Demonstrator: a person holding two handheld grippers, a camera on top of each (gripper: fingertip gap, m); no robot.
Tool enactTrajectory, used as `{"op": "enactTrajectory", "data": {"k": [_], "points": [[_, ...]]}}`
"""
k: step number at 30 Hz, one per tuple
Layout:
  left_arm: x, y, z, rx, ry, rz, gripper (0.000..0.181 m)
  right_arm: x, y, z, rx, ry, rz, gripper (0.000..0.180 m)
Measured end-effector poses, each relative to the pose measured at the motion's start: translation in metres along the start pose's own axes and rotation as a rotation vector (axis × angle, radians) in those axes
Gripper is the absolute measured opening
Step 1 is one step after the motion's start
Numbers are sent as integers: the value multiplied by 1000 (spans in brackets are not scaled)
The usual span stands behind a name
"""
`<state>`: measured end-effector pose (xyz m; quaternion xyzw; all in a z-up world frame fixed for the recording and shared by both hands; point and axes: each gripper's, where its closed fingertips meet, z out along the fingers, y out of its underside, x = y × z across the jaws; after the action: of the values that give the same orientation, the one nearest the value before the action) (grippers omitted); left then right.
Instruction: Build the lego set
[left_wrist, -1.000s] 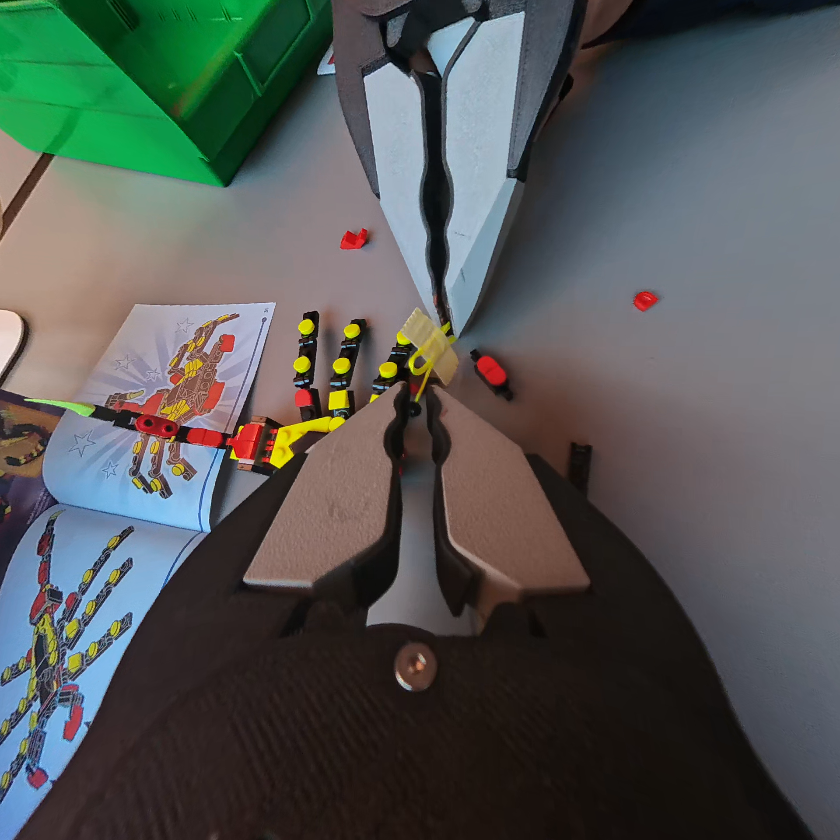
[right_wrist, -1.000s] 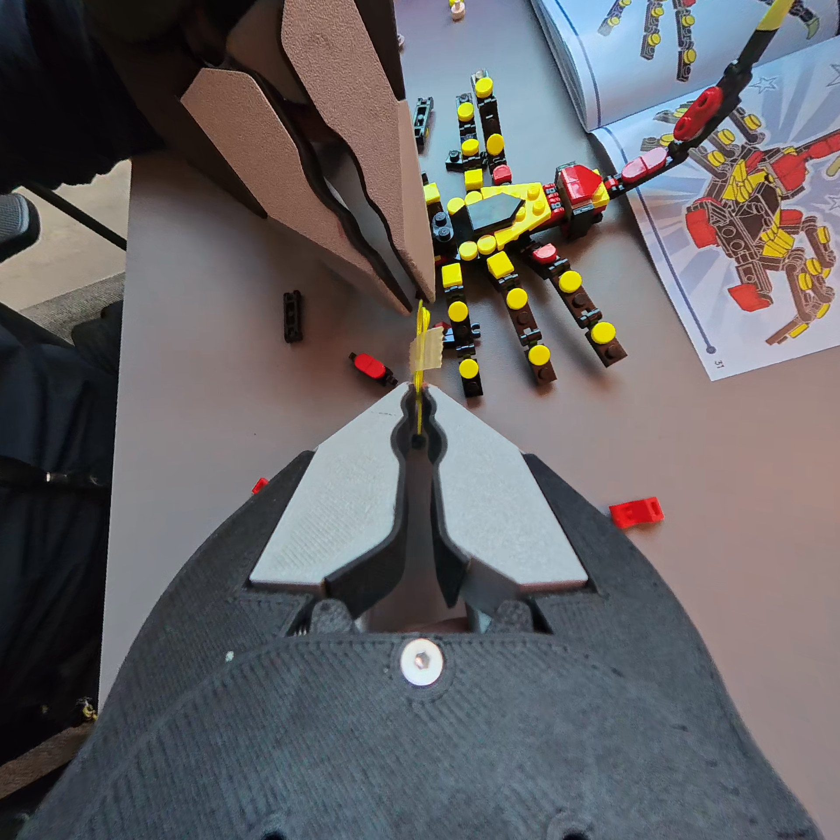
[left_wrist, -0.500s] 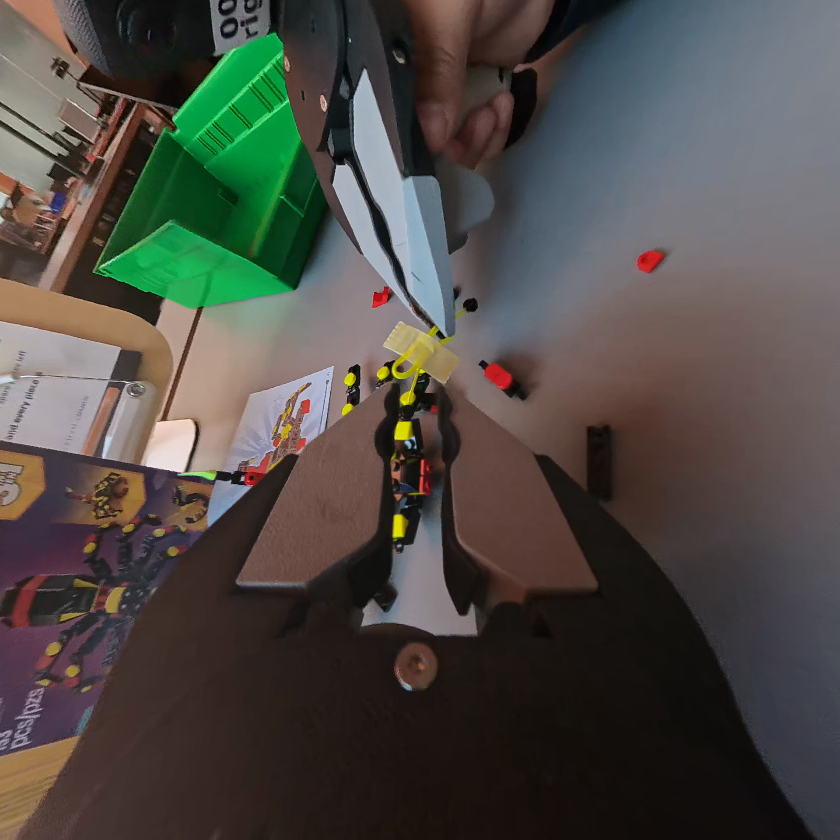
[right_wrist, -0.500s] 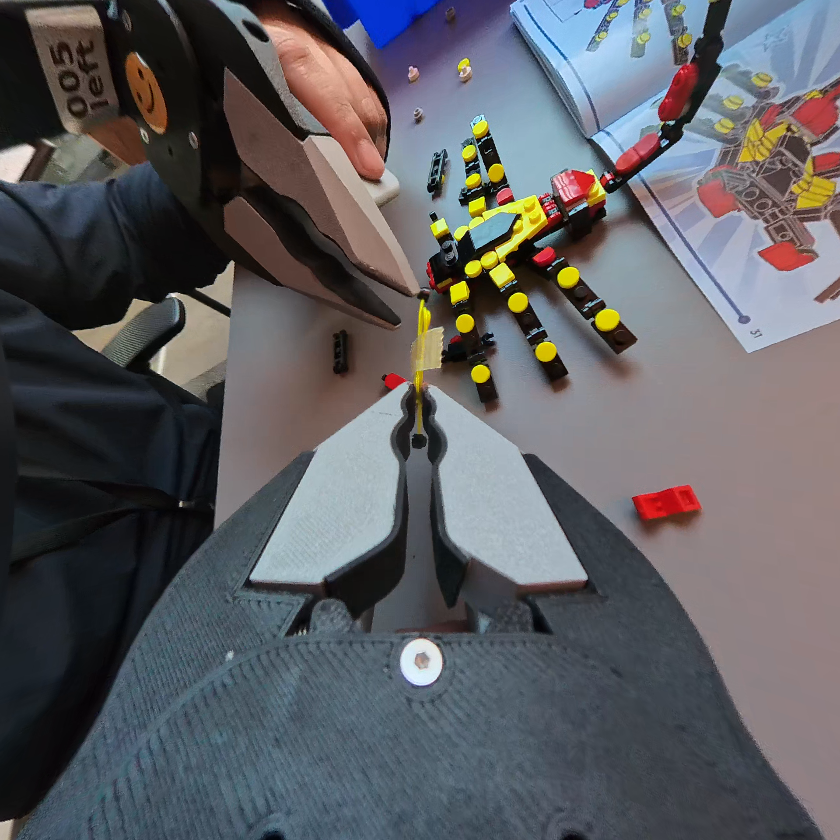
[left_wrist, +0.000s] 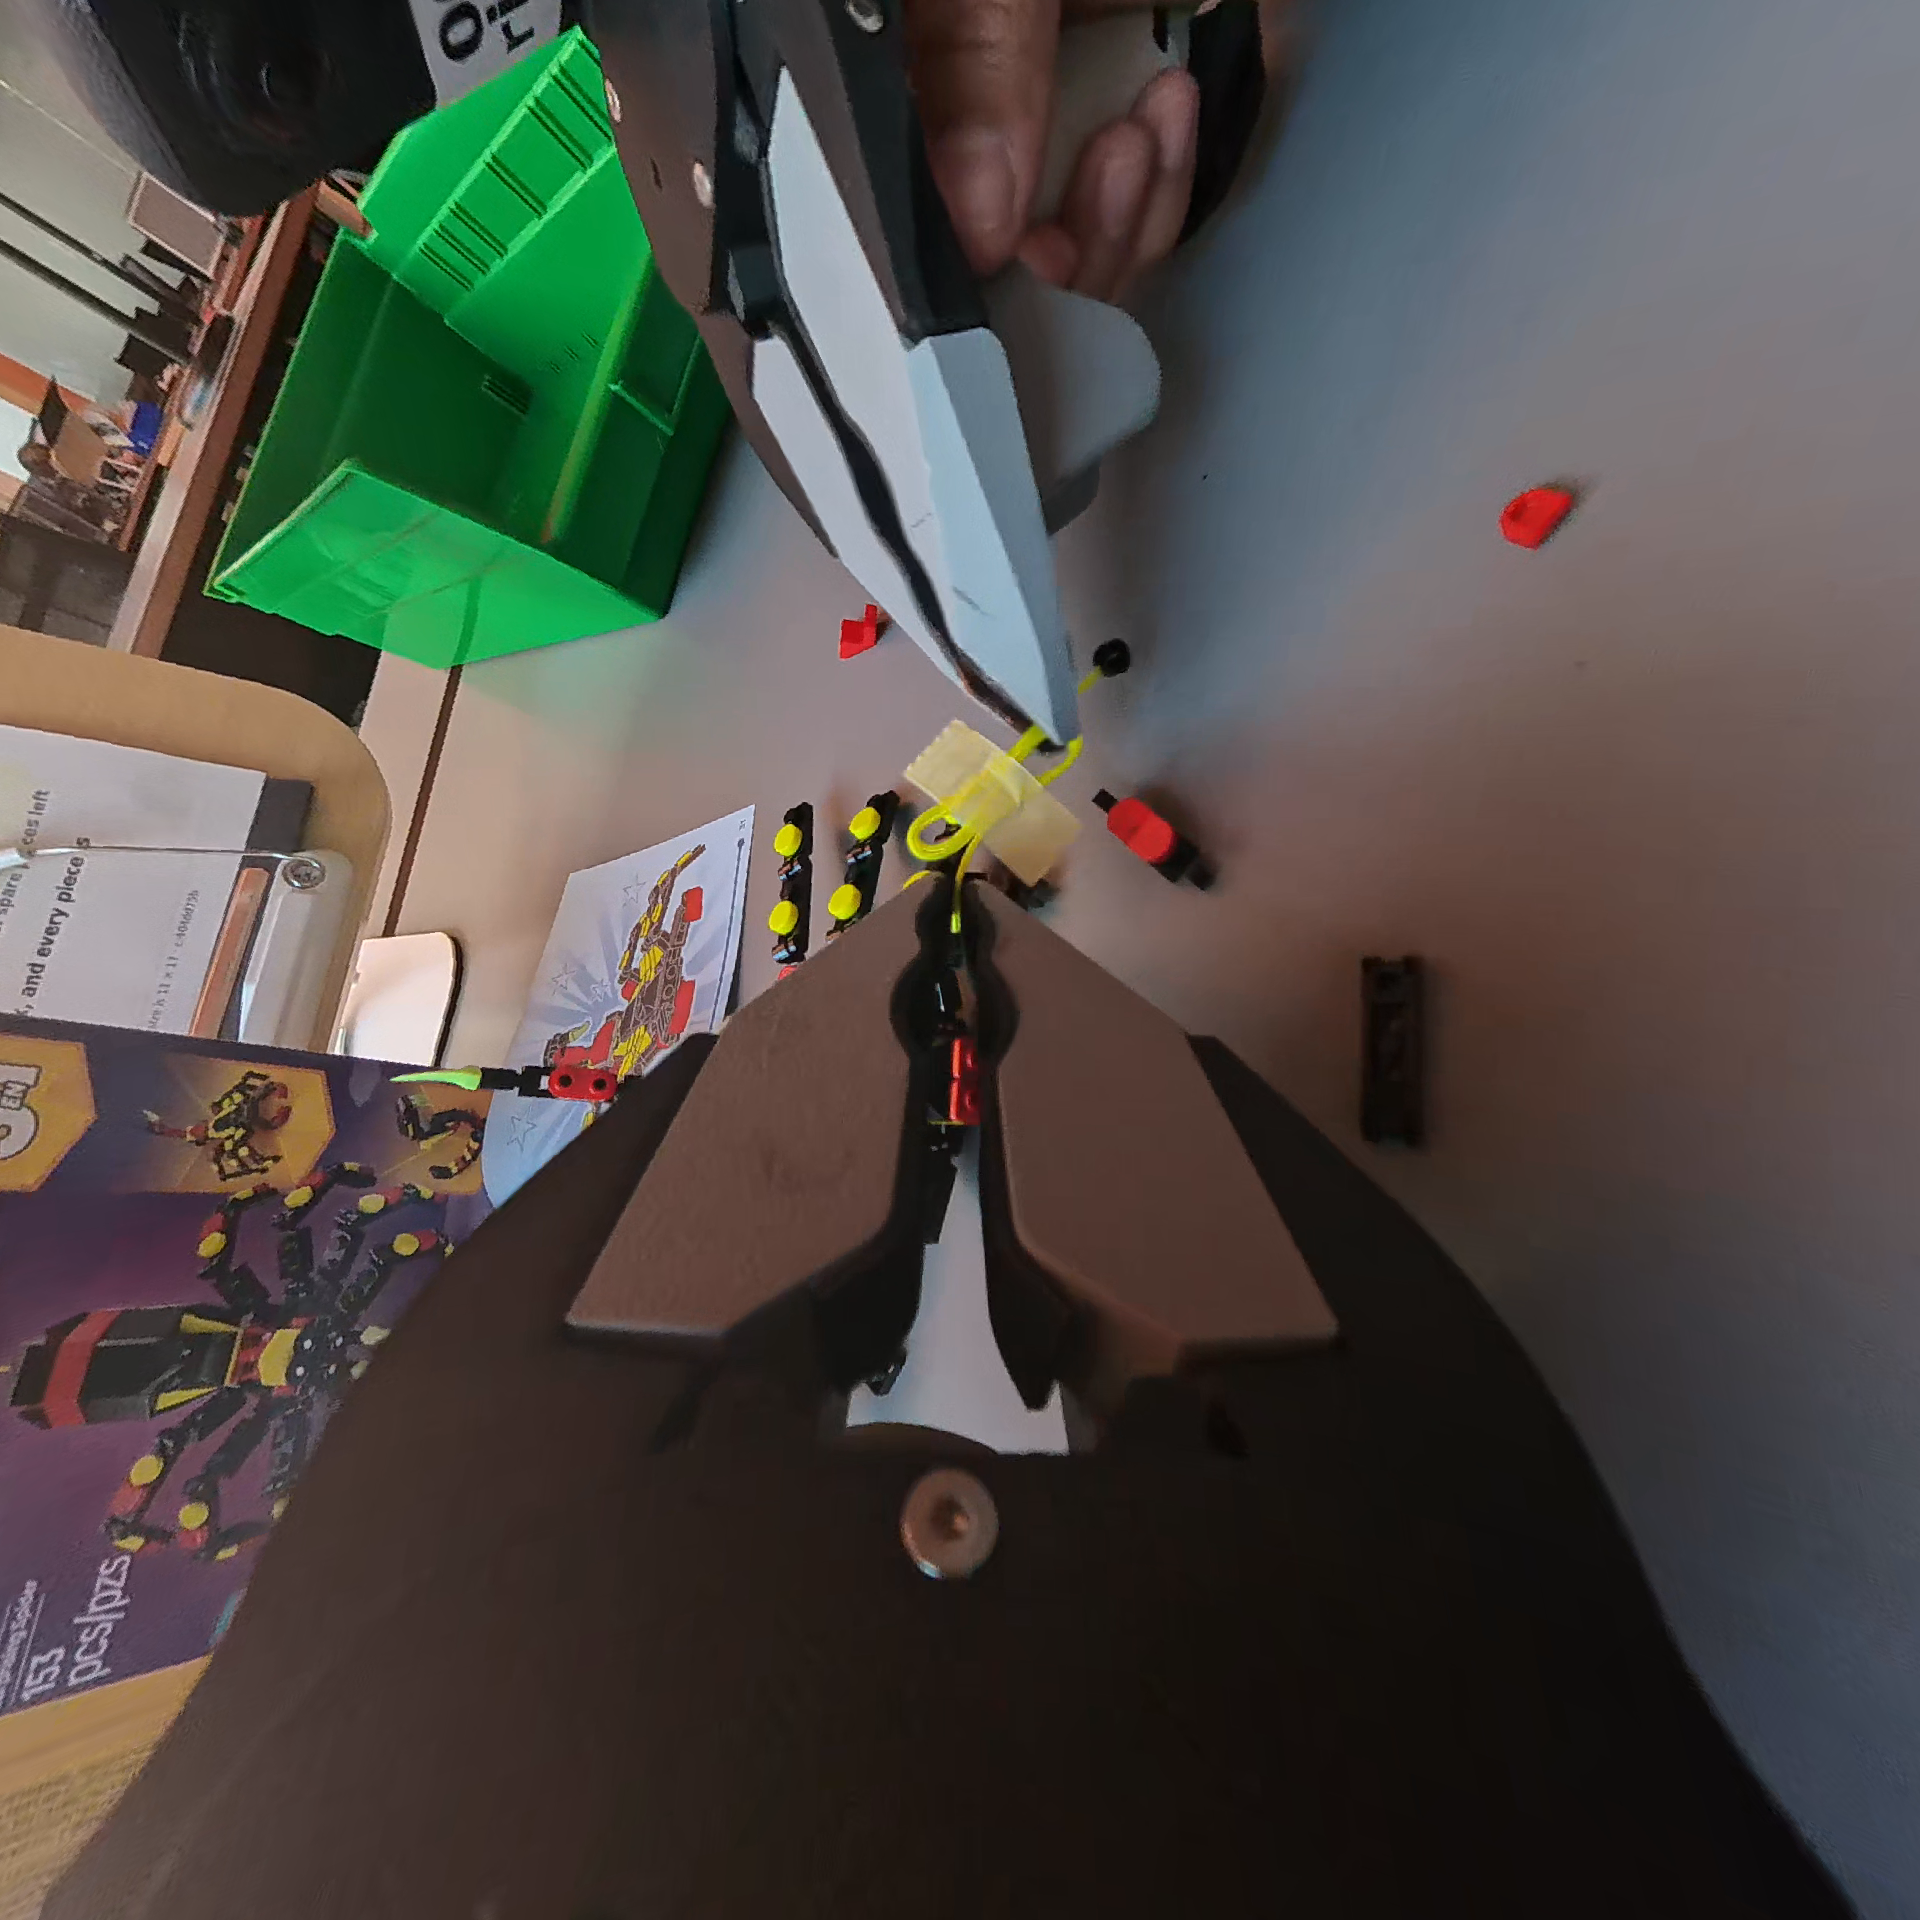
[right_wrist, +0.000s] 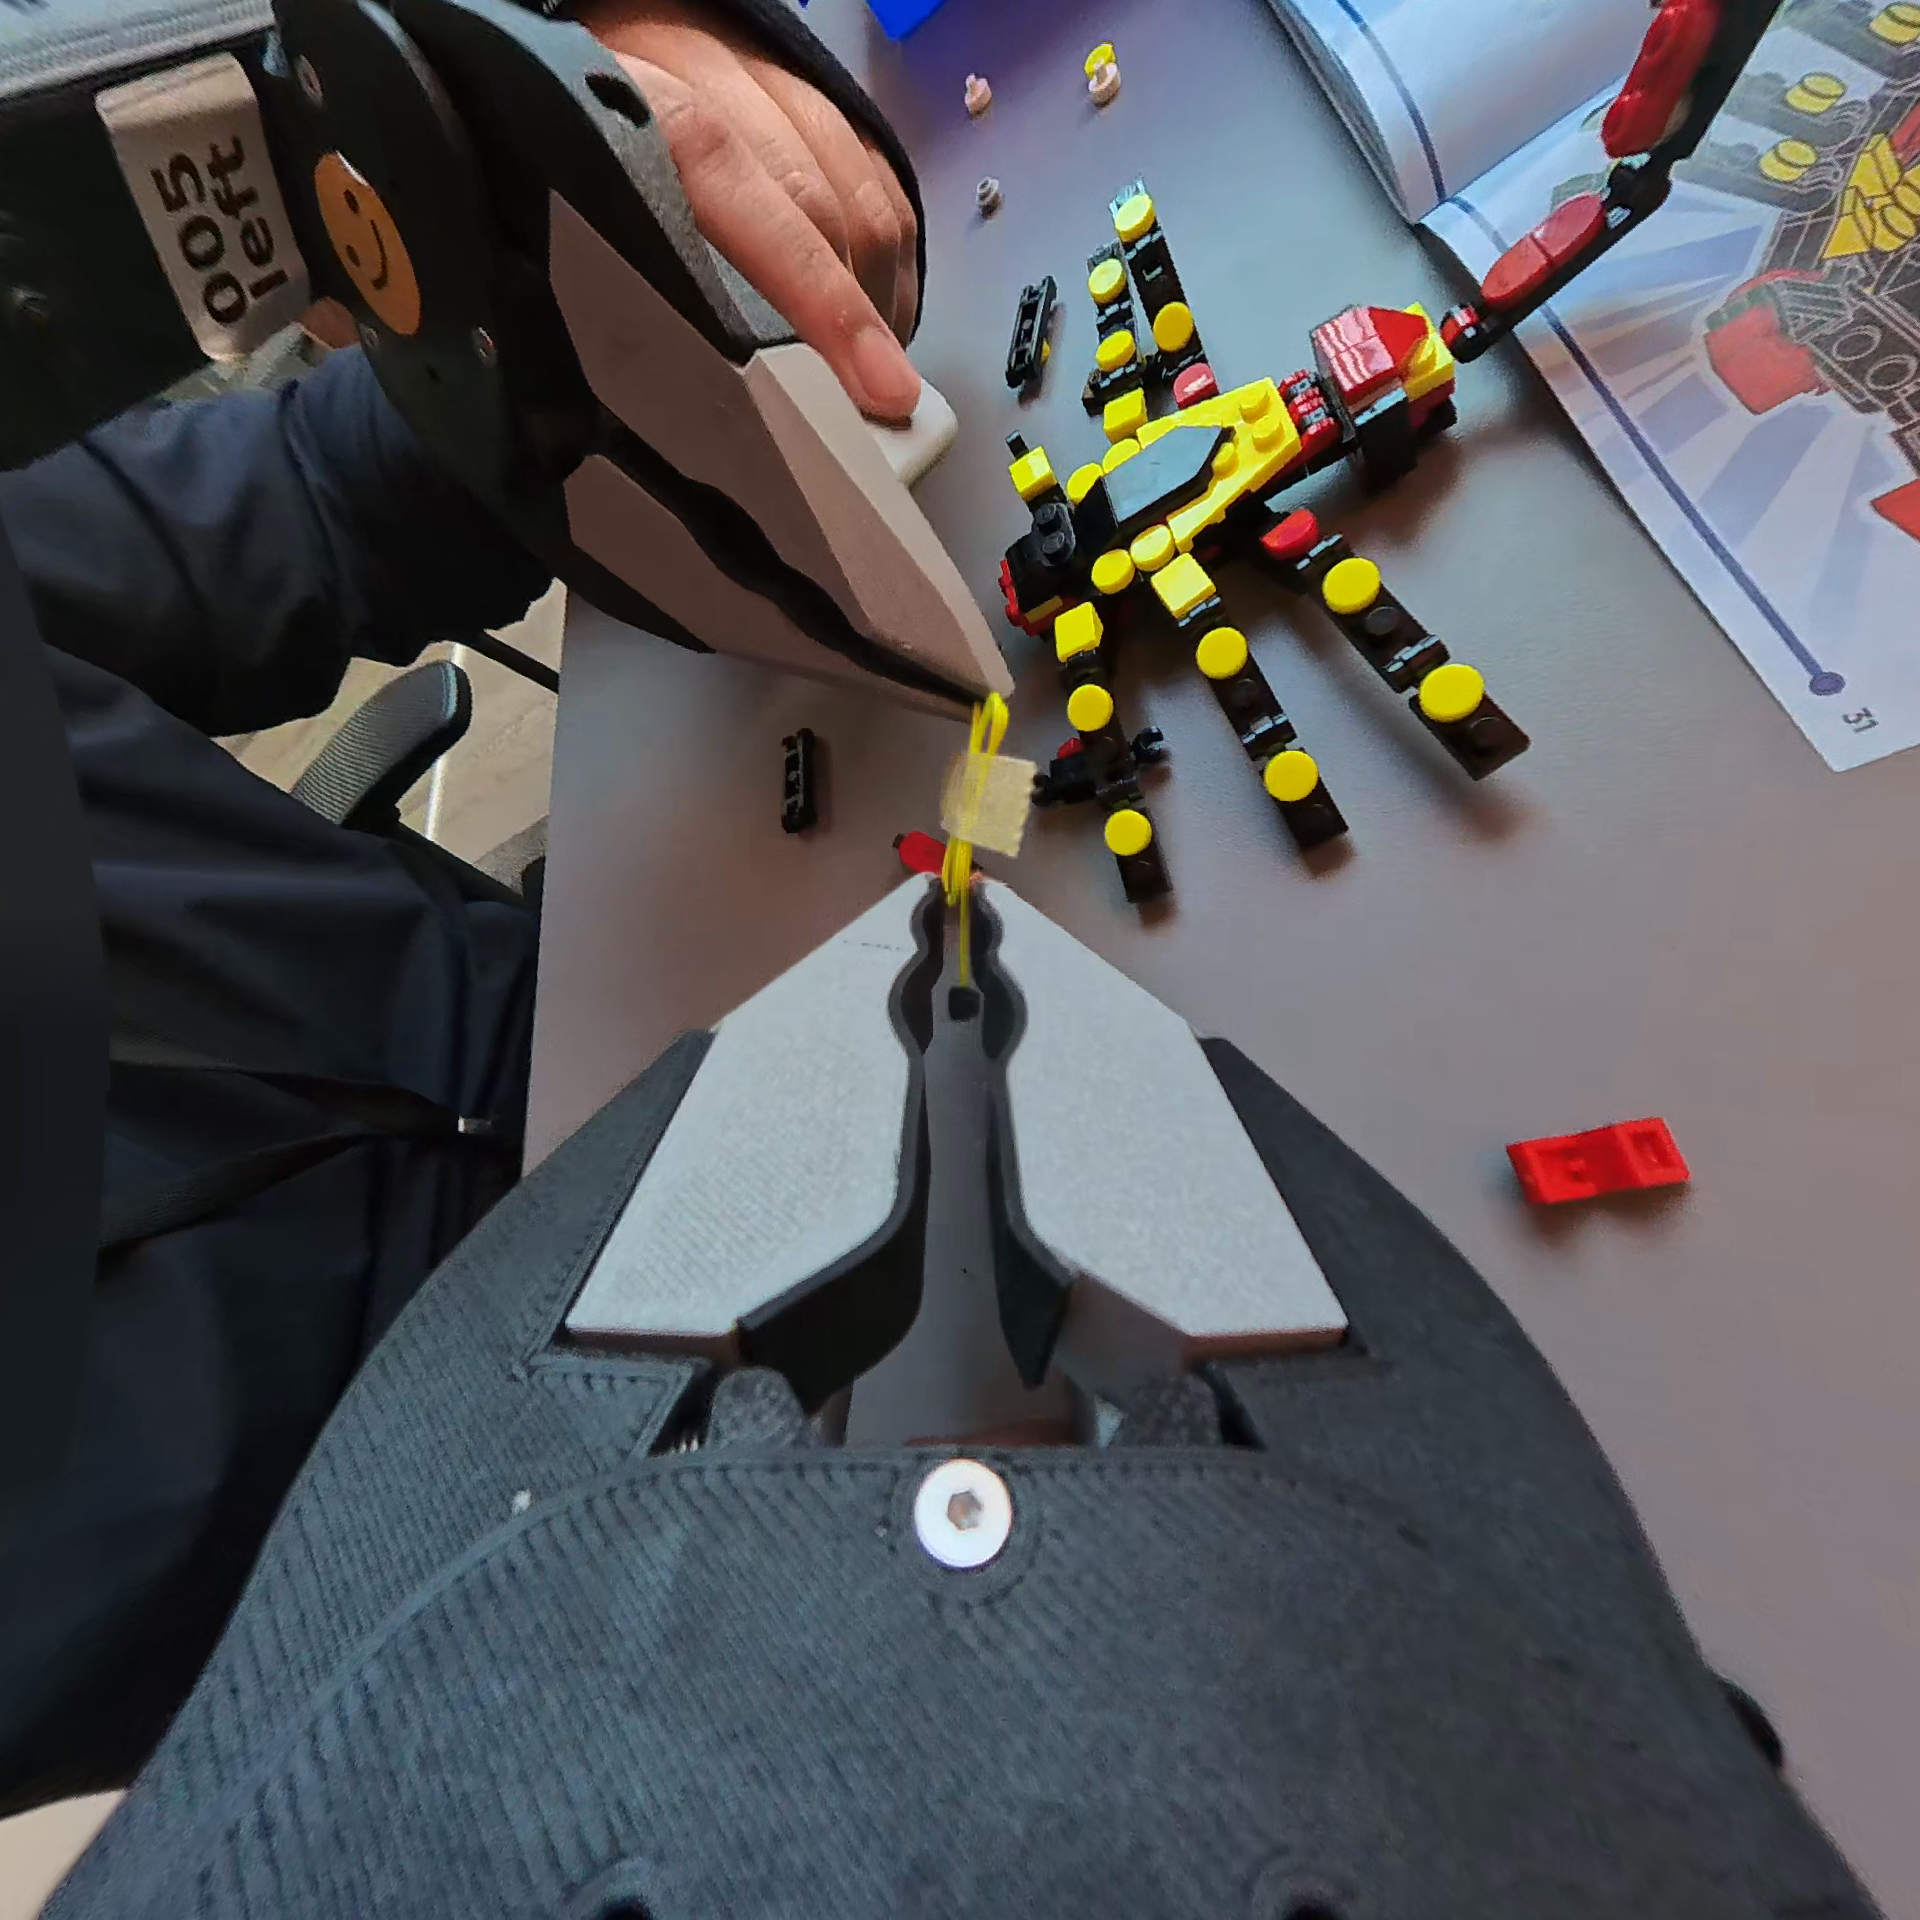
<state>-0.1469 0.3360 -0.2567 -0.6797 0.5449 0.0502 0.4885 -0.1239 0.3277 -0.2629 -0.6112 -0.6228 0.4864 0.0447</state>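
Observation:
A thin yellow string (right_wrist: 968, 821) with a pale tape tab (right_wrist: 987, 792) is stretched between my two grippers above the table. My right gripper (right_wrist: 961, 894) is shut on one end; the string's black tip (right_wrist: 964, 1003) sits between its fingers. My left gripper (left_wrist: 956, 902) is shut on the other end. In the left wrist view the tab (left_wrist: 987, 810) hangs between the left fingertips and the right gripper (left_wrist: 1055, 732). The yellow, black and red lego creature (right_wrist: 1195, 509) lies on the table to the right of the string.
The open instruction booklet (right_wrist: 1714, 416) lies far right, with a loose red plate (right_wrist: 1597, 1158) near it. A black piece (right_wrist: 798, 779) and a red-black piece (left_wrist: 1148, 836) lie below the string. A green bin (left_wrist: 468, 416) and the set's box (left_wrist: 208, 1299) are on the left. Both grippers' tips are close together, under 4 cm apart.
Both grippers have lifted and tilted away from the table with the string held between them. The string looks more drawn out than a second ago.

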Motion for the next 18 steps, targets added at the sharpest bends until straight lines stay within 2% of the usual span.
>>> {"op": "enactTrajectory", "data": {"k": [18], "points": [[6, 9, 6, -51, 25, 5, 0, 10, 14, 4, -101, 104, -68, 0]]}}
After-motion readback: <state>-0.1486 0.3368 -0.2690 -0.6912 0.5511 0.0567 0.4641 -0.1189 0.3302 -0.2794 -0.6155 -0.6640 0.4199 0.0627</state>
